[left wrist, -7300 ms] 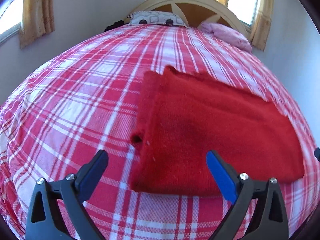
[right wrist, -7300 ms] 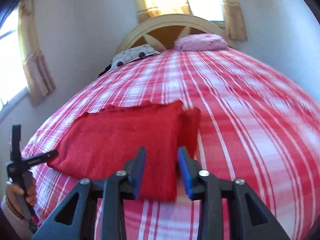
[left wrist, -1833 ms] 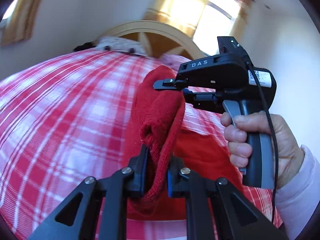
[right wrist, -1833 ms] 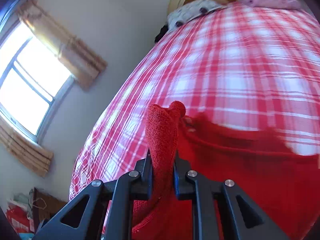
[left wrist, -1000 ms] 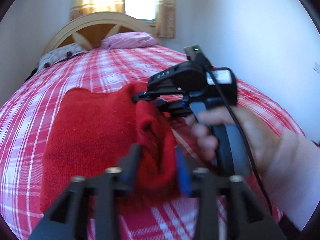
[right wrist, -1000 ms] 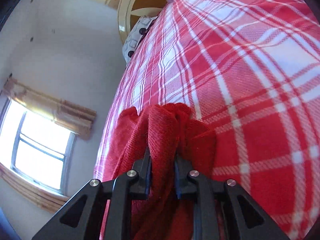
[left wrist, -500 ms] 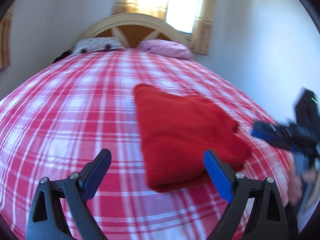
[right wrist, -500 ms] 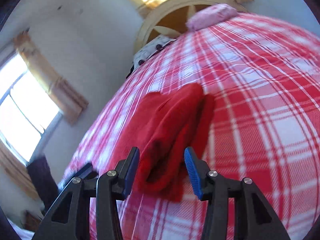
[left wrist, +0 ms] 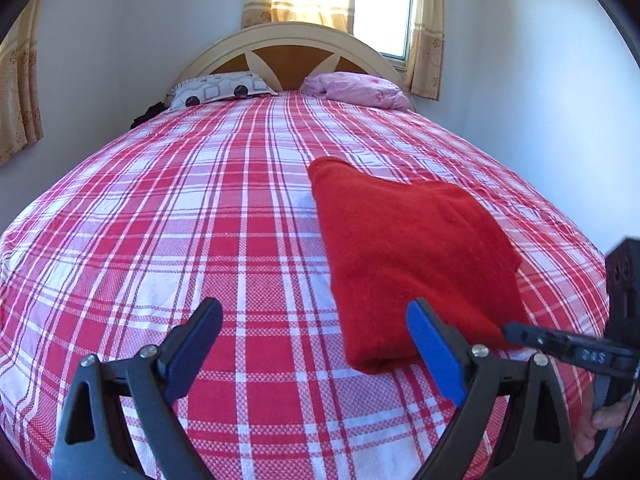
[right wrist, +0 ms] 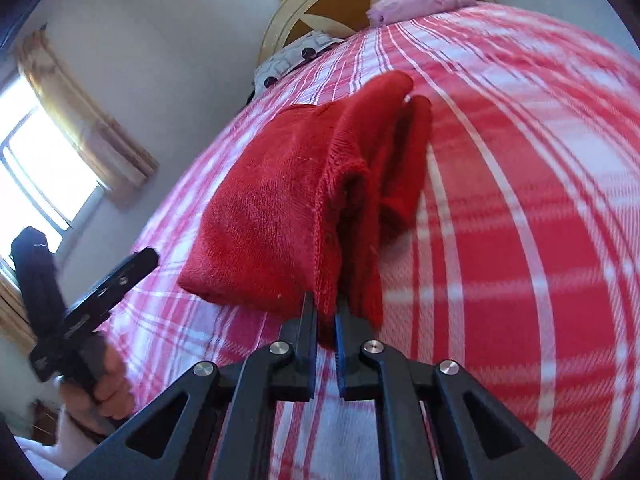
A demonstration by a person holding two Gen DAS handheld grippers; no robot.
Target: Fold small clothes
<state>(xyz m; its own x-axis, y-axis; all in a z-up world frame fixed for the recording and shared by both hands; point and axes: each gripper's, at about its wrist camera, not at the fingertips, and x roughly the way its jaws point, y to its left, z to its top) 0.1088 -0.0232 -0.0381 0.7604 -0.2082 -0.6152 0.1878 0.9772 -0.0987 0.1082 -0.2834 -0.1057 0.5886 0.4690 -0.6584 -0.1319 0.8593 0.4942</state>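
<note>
Folded red sweater (left wrist: 408,256) lengthwise toward headboard (left wrist: 288,42), right gripper (right wrist: 326,316) seemingly pinching its edge, left gripper (left wrist: 316,344) spread

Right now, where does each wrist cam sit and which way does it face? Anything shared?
Left wrist: on the open left tool, facing the arched wooden headboard over the red plaid bedspread; own fingers show.
Right wrist: on the right tool, shut on the folded red knit garment; the hand holding the left tool shows.
Shared: garment, bedspread, headboard, pink pillow.
</note>
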